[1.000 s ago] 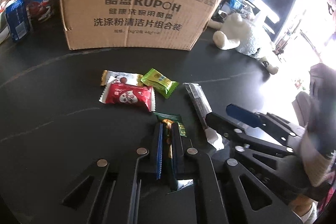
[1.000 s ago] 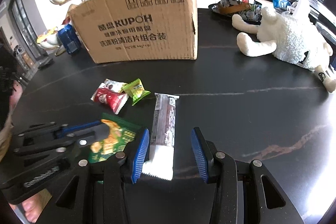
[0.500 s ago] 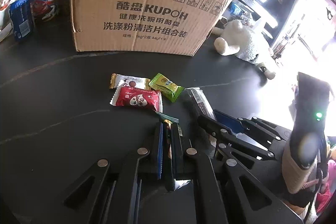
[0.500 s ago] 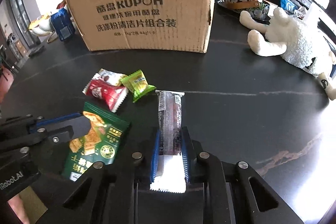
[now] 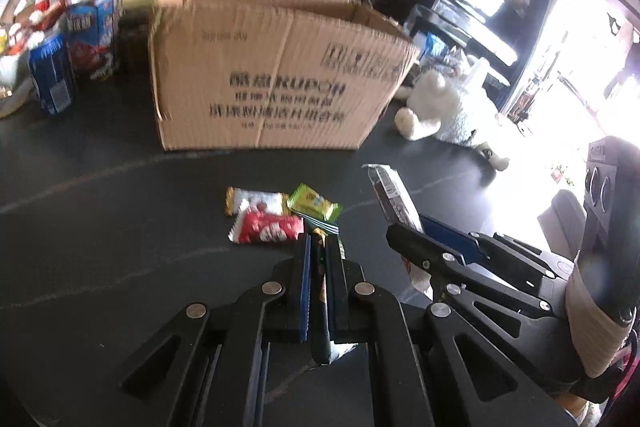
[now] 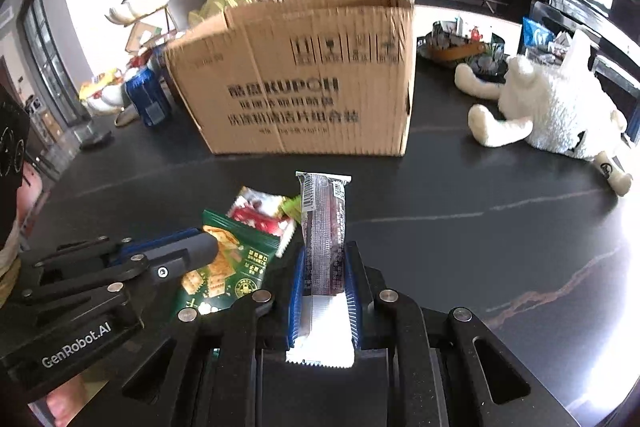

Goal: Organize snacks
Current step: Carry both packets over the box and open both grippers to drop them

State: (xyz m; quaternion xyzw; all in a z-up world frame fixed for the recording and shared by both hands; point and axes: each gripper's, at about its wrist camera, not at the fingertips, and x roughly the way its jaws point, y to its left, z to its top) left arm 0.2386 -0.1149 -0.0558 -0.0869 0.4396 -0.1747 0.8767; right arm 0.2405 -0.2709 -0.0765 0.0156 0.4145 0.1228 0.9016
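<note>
Both claws loaded: left claw (image 5: 318, 267) pinches the green cracker packet (image 6: 224, 267), right claw (image 6: 323, 279) the long snack bar (image 6: 324, 227), cardboard box (image 6: 304, 83) dead ahead.

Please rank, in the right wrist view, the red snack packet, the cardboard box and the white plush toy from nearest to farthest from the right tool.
From the right tool, shut on the long dark snack bar:
1. Red snack packet, just ahead to the left.
2. Cardboard box, straight ahead at mid-table.
3. White plush toy, far right; box and toy are nearly level, so that order is tentative.
</note>
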